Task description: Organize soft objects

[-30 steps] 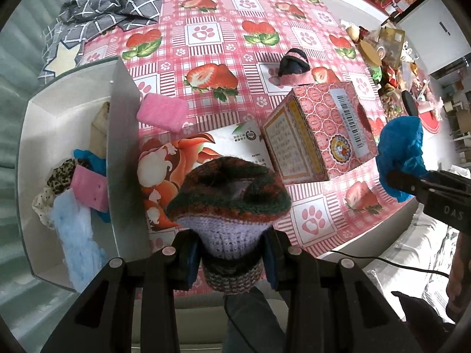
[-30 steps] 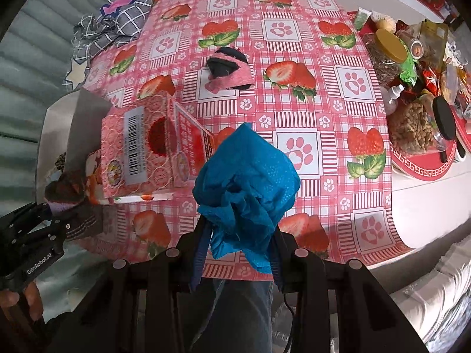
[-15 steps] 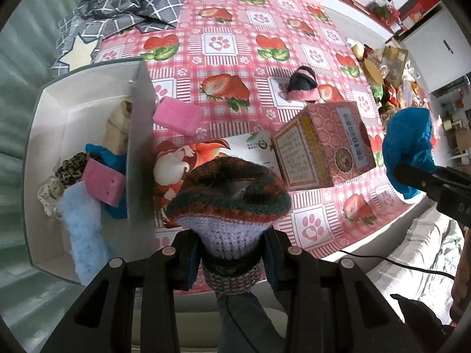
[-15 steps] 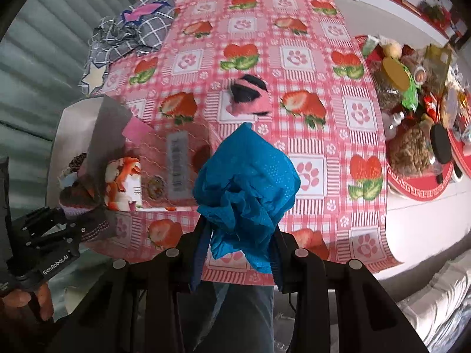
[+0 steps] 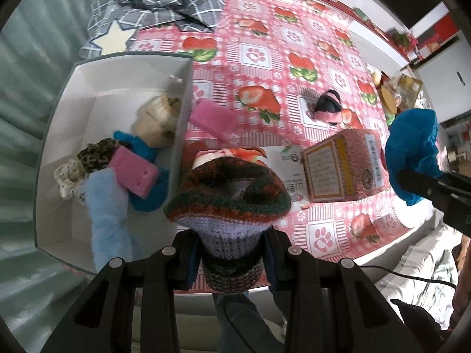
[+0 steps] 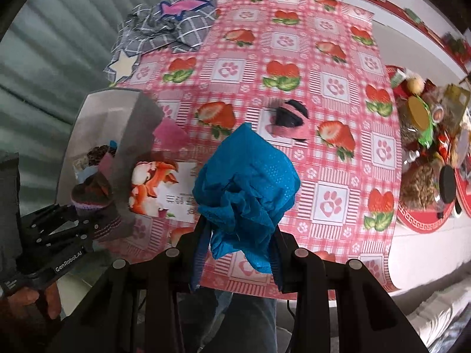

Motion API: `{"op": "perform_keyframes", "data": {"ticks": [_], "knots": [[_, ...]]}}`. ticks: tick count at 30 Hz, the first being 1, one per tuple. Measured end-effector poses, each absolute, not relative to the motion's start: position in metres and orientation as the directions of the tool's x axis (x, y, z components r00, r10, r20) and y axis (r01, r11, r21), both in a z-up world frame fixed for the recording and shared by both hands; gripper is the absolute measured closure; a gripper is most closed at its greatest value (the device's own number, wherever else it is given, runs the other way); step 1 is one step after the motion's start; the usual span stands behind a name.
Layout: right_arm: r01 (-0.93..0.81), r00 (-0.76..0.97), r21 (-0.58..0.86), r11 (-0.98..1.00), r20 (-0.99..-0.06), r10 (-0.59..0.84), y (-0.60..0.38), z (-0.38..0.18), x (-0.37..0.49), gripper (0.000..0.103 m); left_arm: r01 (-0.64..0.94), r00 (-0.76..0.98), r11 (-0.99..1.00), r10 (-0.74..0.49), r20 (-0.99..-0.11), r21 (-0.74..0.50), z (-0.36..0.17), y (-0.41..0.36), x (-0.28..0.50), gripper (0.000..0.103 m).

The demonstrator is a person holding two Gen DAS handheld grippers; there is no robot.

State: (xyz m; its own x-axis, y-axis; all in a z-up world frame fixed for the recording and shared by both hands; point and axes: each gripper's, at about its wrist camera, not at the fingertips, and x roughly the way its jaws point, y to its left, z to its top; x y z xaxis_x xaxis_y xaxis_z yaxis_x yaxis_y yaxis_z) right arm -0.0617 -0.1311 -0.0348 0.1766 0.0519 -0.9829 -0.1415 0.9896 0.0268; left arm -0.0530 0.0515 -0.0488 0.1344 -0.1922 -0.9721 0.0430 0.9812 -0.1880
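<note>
Both 2 wrist cameras look steeply down from high above the strawberry tablecloth [image 5: 265, 58], sharing the white box [image 6: 97, 111] and pink carton [image 5: 341, 170].

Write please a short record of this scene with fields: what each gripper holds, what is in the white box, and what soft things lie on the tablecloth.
left gripper: shut on knitted hat
right gripper: shut on blue cloth
white box: holds a pink sponge, light blue fabric, a cream knit item and other soft pieces
on tablecloth: second pink sponge beside the box, pink-and-black item, plaid cloth
</note>
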Motion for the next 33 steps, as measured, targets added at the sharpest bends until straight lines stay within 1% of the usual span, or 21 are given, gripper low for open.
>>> {"op": "perform_keyframes", "data": {"ticks": [18,33], "knots": [[-0.371,0.128,0.028,0.928,-0.989,0.081,-0.044,-0.040,-0.039,0.065,-0.199,0.184,0.959,-0.164,-0.969,-0.200,-0.047,0.129,-0.067,0.065],[-0.504,0.075,0.054,0.862,-0.992,0.106,0.023,-0.052,-0.024,0.065,-0.320,0.183,0.930,-0.128,-0.975,-0.182,-0.053,0.171,-0.067,0.065]]}}
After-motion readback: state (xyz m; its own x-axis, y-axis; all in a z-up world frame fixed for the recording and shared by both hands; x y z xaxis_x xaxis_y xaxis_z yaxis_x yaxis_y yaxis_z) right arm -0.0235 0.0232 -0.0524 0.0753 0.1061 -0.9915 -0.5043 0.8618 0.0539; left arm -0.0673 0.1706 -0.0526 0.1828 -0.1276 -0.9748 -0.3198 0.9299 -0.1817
